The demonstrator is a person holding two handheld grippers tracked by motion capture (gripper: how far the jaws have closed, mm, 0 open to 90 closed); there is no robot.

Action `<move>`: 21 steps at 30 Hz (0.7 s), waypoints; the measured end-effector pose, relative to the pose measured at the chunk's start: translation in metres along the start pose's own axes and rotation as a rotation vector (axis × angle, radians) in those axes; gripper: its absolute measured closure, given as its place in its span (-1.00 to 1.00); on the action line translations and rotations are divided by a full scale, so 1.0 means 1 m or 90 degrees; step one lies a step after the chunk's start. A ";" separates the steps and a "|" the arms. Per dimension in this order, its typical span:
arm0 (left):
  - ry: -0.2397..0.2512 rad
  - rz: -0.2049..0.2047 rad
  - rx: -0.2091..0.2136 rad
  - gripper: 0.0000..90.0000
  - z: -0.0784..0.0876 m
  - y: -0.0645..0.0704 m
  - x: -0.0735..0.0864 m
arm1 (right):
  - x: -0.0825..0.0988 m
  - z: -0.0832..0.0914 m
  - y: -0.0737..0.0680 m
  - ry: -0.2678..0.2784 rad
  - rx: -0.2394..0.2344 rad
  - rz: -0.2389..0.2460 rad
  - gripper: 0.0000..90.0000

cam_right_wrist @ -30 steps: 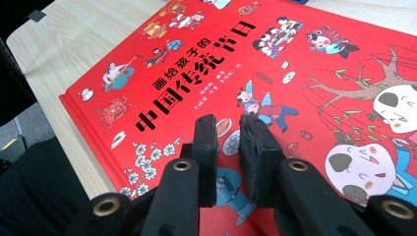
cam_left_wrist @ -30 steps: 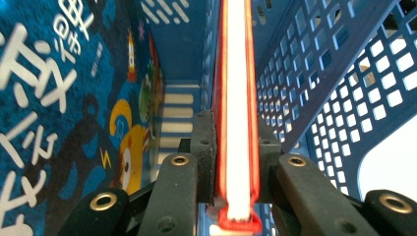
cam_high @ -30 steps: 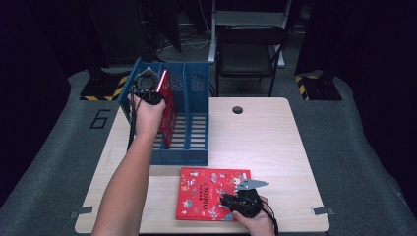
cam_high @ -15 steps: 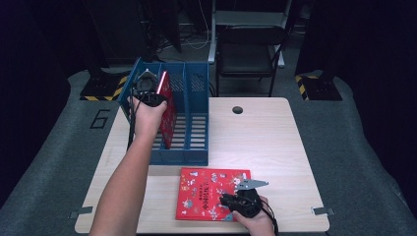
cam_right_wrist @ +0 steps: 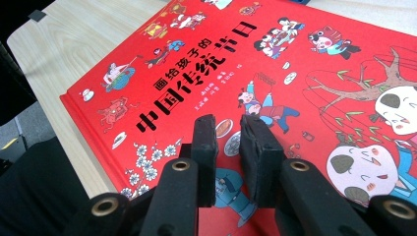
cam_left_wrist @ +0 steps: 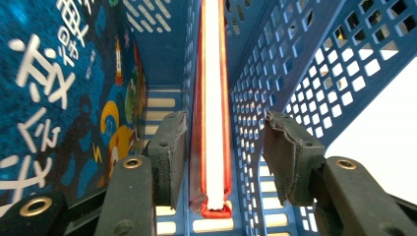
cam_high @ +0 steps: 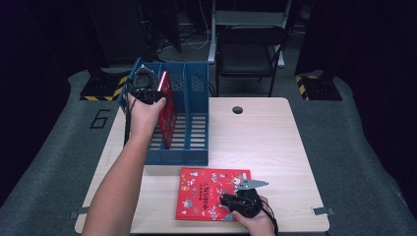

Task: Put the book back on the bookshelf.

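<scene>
My left gripper [cam_left_wrist: 219,152] hangs over the blue file rack [cam_high: 196,123] at the back left of the desk [cam_high: 275,142]. Its fingers [cam_left_wrist: 169,147] have just been opening and now stand apart on either side of the red book [cam_left_wrist: 212,113], clear of its covers. The book stands on edge in a slot, so I judge it filed and released. My right gripper [cam_right_wrist: 231,142], fingers narrow and empty, rests on the red picture book [cam_high: 212,199] lying flat near me, probably next.
</scene>
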State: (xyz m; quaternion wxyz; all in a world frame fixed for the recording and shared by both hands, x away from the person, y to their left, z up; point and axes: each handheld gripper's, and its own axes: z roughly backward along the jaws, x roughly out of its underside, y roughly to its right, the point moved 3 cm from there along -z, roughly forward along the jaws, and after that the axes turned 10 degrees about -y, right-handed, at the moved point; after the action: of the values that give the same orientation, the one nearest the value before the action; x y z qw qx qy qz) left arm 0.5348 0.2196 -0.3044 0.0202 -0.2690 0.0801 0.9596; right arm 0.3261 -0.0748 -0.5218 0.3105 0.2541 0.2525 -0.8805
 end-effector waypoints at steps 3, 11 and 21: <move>0.003 -0.008 0.006 0.15 0.008 0.002 0.000 | 0.000 0.000 0.000 0.000 0.000 0.000 0.70; 0.023 -0.031 0.024 0.14 0.038 0.009 0.002 | 0.000 0.000 0.000 0.000 0.002 0.001 0.68; 0.004 -0.099 0.057 0.15 0.067 0.013 0.022 | 0.000 0.000 0.000 -0.002 0.002 -0.003 0.66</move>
State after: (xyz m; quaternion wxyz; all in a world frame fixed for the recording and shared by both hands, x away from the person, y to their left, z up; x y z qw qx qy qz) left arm 0.4801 0.2182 -0.2577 0.1063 -0.2765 0.1020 0.9496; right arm 0.3260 -0.0746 -0.5213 0.3083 0.2524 0.2512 -0.8821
